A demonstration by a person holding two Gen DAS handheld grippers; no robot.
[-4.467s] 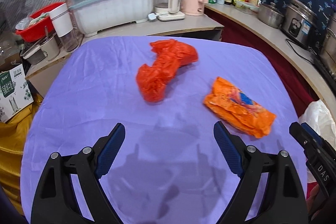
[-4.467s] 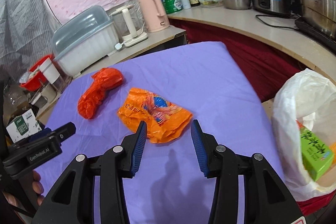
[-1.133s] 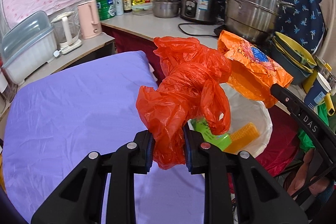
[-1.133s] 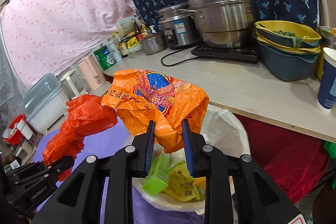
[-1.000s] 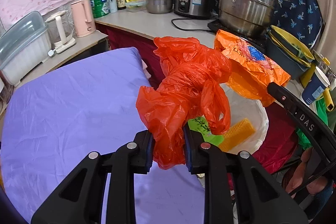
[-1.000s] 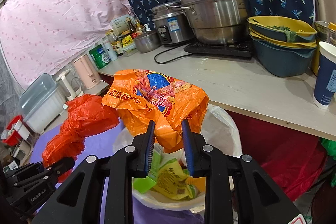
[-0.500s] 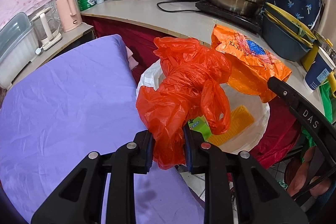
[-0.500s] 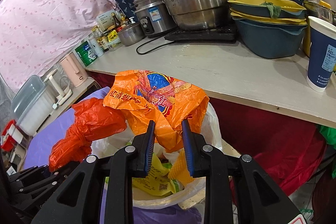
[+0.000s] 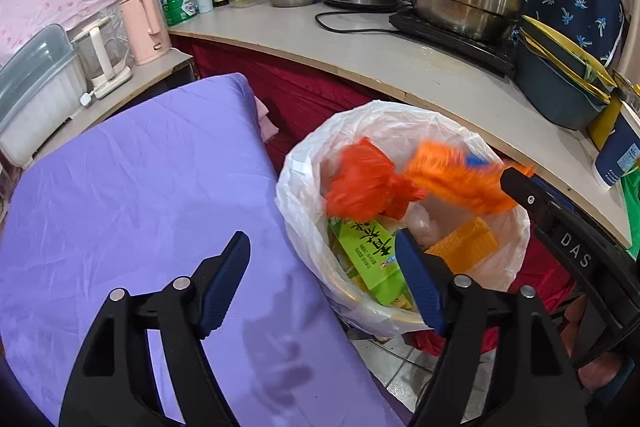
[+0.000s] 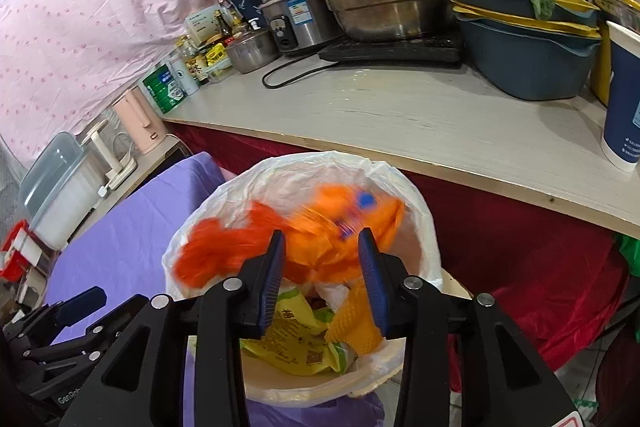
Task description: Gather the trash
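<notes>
Black plastic grippers, blue ribbed fingers (image 9: 224, 283), silver screws, white "DAS" lettering.

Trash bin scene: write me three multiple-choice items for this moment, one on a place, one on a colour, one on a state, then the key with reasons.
1. Where is the red plastic bag?
A. on the purple cloth
B. over the white-lined bin's mouth
C. on the counter

2. What colour is the carton lying in the bin?
A. green
B. blue
C. pink

3. How does the left gripper stand?
A. clamped on the red bag
B. clamped on the bin liner
C. jaws apart, nothing between its pads

Key: 1 B, the blurred bag shows inside the liner's rim, beside the orange printed bag. 2 A, a green carton with dark print. 3 C, the jaws are opening and only the purple cloth and bin show between them.
</notes>
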